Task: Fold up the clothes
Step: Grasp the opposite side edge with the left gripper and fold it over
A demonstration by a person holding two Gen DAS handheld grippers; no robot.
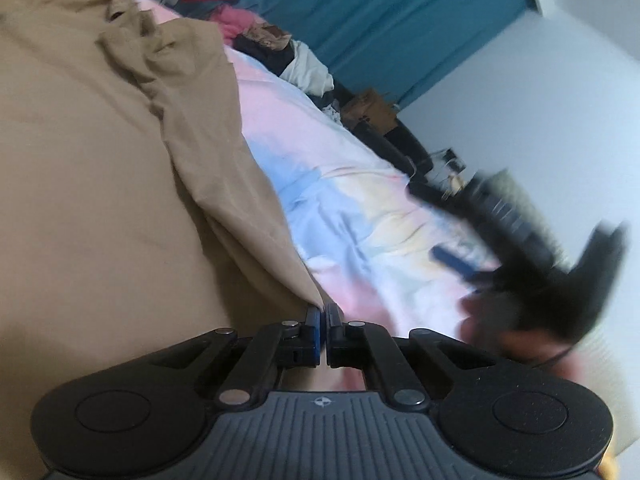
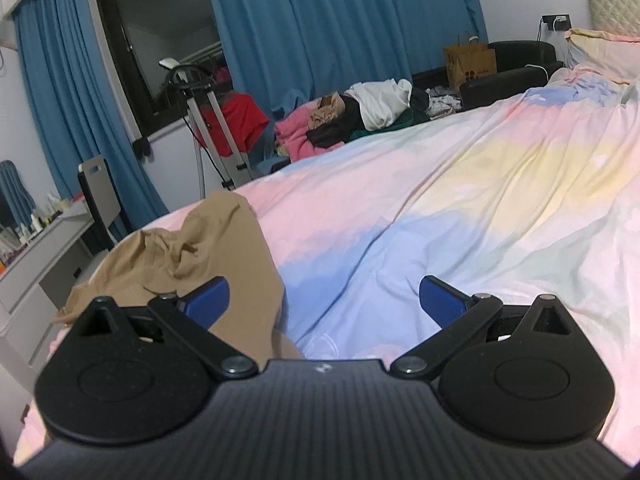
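A tan garment (image 1: pixel 100 184) lies spread on the pastel bedspread (image 1: pixel 360 216) and fills the left of the left wrist view. My left gripper (image 1: pixel 323 312) is shut on the tan garment's pointed lower edge. My right gripper (image 2: pixel 322 300) is open and empty above the bedspread (image 2: pixel 460 184), with the tan garment (image 2: pixel 188 256) under and beyond its left finger. The right gripper also shows in the left wrist view (image 1: pixel 520 264), blurred, at the right.
A pile of clothes (image 2: pixel 360 116) lies at the bed's far edge, before blue curtains (image 2: pixel 340 20). A paper bag (image 2: pixel 470 62) and a dark chair (image 2: pixel 516 68) stand beyond the bed. A metal stand (image 2: pixel 212 132) and a white dresser (image 2: pixel 36 264) are at the left.
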